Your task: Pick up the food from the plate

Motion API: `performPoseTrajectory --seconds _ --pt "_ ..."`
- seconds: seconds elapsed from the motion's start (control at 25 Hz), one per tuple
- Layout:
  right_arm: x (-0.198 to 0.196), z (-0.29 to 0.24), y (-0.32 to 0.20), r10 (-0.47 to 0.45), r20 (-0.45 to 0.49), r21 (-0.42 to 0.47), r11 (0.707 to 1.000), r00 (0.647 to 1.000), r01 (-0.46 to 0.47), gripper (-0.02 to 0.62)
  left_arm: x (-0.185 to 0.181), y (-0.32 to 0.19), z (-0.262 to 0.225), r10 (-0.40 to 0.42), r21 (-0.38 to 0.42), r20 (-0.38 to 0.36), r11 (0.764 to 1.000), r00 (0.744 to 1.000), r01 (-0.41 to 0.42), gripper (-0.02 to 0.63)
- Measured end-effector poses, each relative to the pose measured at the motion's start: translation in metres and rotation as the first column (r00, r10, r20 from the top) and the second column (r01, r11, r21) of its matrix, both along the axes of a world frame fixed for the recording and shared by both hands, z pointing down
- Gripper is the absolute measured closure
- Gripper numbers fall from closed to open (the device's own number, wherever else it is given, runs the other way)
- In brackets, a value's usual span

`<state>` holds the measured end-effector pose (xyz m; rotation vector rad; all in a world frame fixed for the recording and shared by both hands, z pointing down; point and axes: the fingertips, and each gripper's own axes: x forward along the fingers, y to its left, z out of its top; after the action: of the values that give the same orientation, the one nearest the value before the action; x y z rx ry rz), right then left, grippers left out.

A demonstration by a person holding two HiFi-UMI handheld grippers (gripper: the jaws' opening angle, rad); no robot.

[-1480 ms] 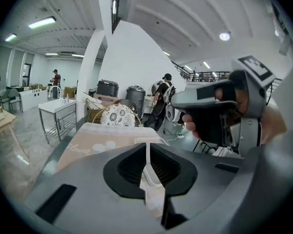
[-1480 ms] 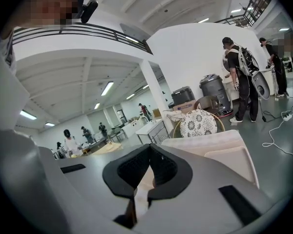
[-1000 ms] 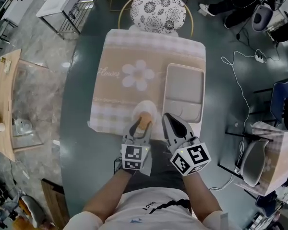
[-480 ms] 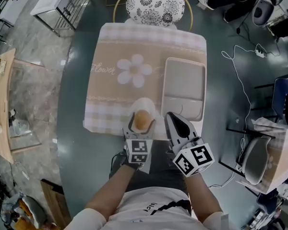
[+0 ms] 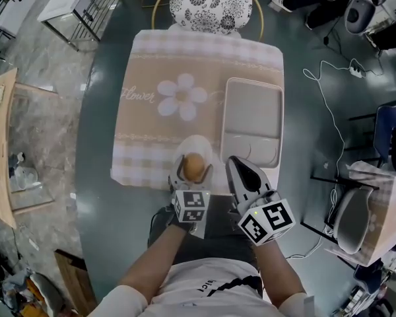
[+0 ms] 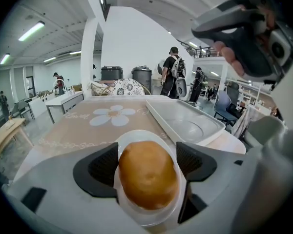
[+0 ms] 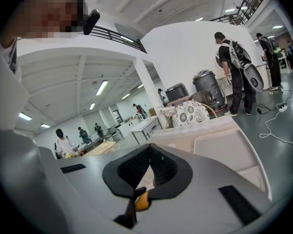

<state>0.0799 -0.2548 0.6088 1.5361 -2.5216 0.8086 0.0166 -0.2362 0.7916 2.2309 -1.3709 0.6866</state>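
A golden-brown bread roll (image 5: 193, 166) (image 6: 147, 173) lies on a small white plate (image 5: 198, 142) (image 6: 136, 136) at the near edge of the beige placemat (image 5: 185, 78). My left gripper (image 5: 193, 172) (image 6: 147, 165) is open; its jaws have just been opening. The roll sits between its black pads (image 6: 102, 167), and I see no pad pressing on it. My right gripper (image 5: 232, 160) (image 7: 149, 147) hangs just right of the plate, shut and empty. Its tip is over the near left corner of the white tray (image 5: 253, 121).
The white tray (image 6: 185, 123) (image 7: 219, 145) lies empty on the right half of the placemat. A patterned chair (image 5: 214, 5) stands at the table's far side. The dark round table (image 5: 102, 177) shows bare left of the mat. People stand in the background.
The left gripper came down toward the plate and its jaws spread apart. The roll, earlier pinched between them, now rests on the plate. The right gripper sank slightly.
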Motion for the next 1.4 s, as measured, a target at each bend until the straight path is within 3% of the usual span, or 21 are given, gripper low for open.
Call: performPoseTrajectory --seconds 0.2,0.56,0.96,1.4 --pt "0.006 0.006 0.001 0.010 0.001 -0.008 1.000 1.000 -0.010 0.581 -0.001 -0.006 0.006 -0.001 0.010 0.006 1.000 1.000 0.001 0.256" --pt "0.006 0.006 -0.002 0.008 0.010 -0.023 1.000 1.000 -0.008 0.581 -0.002 -0.006 -0.005 0.076 0.005 -0.021 0.997 0.997 -0.076 0.258" --pt "-0.010 -0.027 0.007 -0.017 0.012 -0.035 0.999 1.000 0.018 0.581 -0.015 0.004 -0.087 0.117 0.047 -0.053 0.992 0.992 -0.115 0.257" --pt "-0.012 -0.077 0.016 -0.023 -0.009 0.007 1.000 1.000 0.024 0.581 -0.025 0.010 -0.193 0.156 0.135 -0.054 0.980 0.986 -0.148 0.257"
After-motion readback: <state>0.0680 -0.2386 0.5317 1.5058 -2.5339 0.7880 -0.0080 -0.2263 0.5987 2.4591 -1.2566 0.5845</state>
